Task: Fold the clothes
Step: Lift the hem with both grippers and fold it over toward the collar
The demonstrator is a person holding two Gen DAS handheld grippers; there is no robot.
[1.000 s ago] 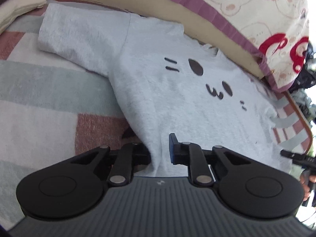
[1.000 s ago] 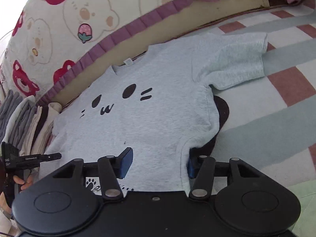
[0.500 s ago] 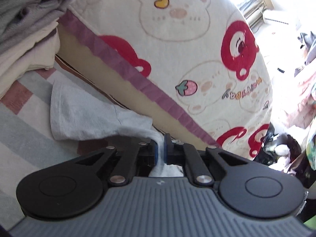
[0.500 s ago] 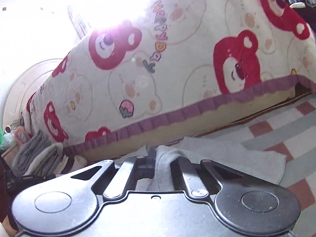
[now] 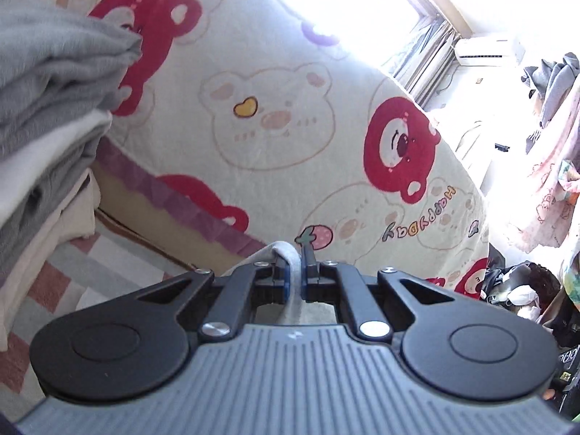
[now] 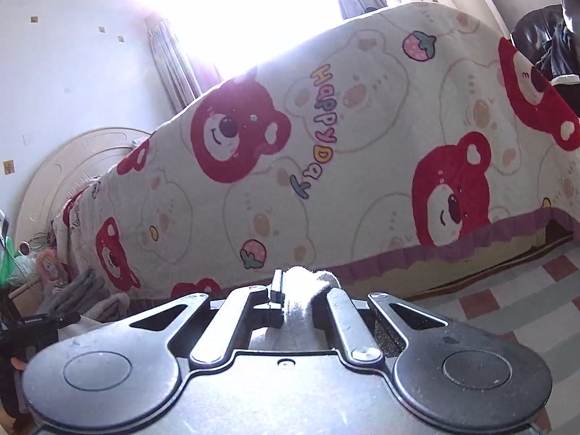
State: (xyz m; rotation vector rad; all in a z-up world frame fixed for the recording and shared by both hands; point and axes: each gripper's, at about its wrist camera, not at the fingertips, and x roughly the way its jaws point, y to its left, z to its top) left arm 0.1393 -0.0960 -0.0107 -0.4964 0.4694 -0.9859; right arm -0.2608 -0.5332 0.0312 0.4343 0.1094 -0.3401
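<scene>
A: Where's the shirt?

B: Only bunched bits of it show. In the left wrist view a fold of pale grey shirt [image 5: 290, 253] sits low in the middle of the frame, pinched in the left gripper [image 5: 295, 279], whose jaws are nearly together with just the cloth between. In the right wrist view a fluffy wad of the same knit [image 6: 308, 282] bulges at lower centre, clamped in the right gripper [image 6: 302, 297], jaws also narrow on the cloth.

A: How will it handle?

B: Soft, light and limp, I'd judge. It drapes over the fingers and would sag wherever it isn't held. Not fragile, not slippery; the fuzzy knit should stay put between the pads. The best holds are probably two spread points along one edge, so the body hangs flat rather than twisting.

A: Can you tell which edge they have?

B: No. The rest of the shirt hangs below both cameras, out of sight.

A: And the surface?

B: A mat [image 5: 72, 264] in pale green, white and brick-red blocks, at lower left in the left view and lower right in the right view. Behind it stands a bed draped in a cream blanket [image 6: 362, 145] printed with red bears and strawberries, edged in purple.

A: The room?

B: A stack of folded clothes [image 5: 43, 108] fills the left view's left edge. A bright window [image 5: 344, 7] glares at the top, with an air conditioner [image 5: 489, 49] at upper right and loose clothes at the right.
</scene>
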